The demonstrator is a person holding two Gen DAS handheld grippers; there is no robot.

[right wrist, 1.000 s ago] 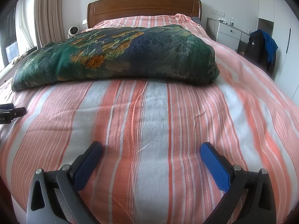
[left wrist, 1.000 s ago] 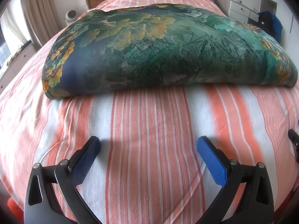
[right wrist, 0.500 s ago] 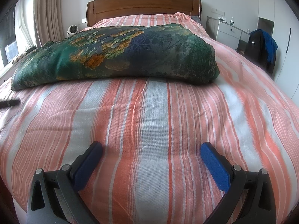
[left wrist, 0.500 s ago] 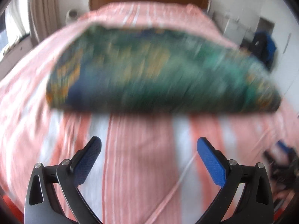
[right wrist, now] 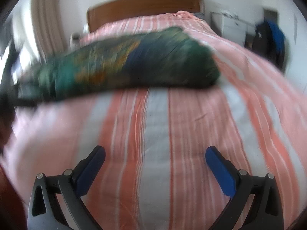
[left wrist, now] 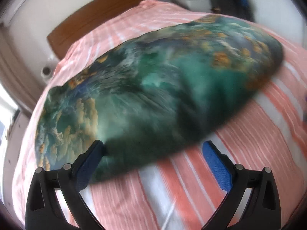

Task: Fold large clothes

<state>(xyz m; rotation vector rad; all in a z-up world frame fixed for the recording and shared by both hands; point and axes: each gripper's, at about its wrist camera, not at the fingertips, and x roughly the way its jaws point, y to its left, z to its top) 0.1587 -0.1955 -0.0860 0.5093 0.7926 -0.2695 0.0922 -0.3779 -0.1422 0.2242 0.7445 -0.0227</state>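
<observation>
Both views blurred, green garment [left wrist: 163, 95] smeared

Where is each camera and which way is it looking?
Left wrist: on the left gripper, open, looking down its fingers, close over the near edge of the green cloth on the bed.
Right wrist: on the right gripper, open, farther back, facing the headboard across bare sheet.
Both show the cloth, bed and headboard.
</observation>
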